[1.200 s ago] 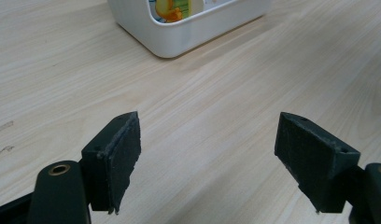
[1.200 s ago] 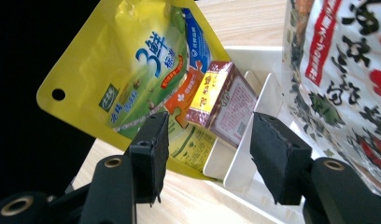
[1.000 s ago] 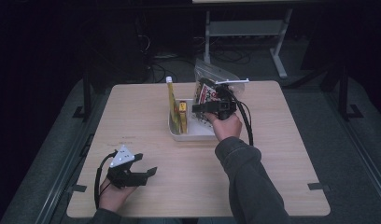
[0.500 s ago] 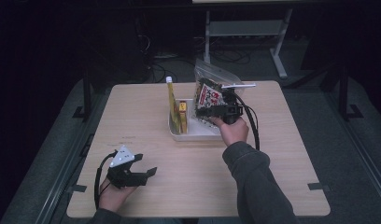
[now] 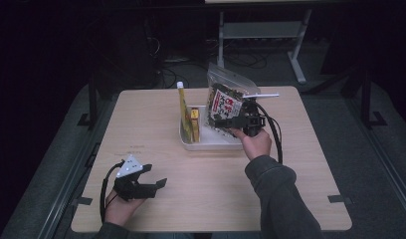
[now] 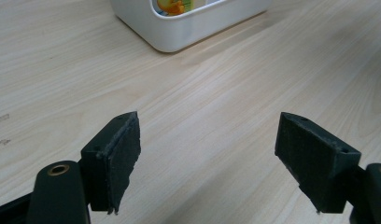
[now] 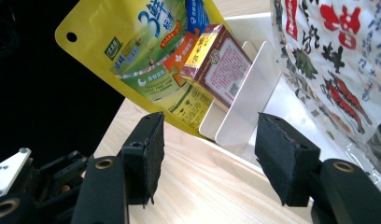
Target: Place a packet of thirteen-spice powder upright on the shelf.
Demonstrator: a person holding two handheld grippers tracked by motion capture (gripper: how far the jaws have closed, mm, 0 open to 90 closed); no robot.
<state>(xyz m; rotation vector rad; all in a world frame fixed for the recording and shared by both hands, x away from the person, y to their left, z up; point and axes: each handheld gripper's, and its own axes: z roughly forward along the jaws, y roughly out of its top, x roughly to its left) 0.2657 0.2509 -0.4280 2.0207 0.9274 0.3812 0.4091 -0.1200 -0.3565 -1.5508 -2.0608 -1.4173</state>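
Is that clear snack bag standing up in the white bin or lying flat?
Standing. The snack bag sits in the white bin with its sealed top rising above the rim, tilted somewhat, next to the open right gripper.

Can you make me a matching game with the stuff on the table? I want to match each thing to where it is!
Things:
1. tall yellow pouch
2. clear snack bag with red letters
3. small red-and-yellow box
4. left gripper

Places:
A. right end of the white plastic bin
B. near table corner, jaws open
C. left end of the bin
D. in the bin beside the pouch

Pairs: 1-C, 2-A, 3-D, 4-B
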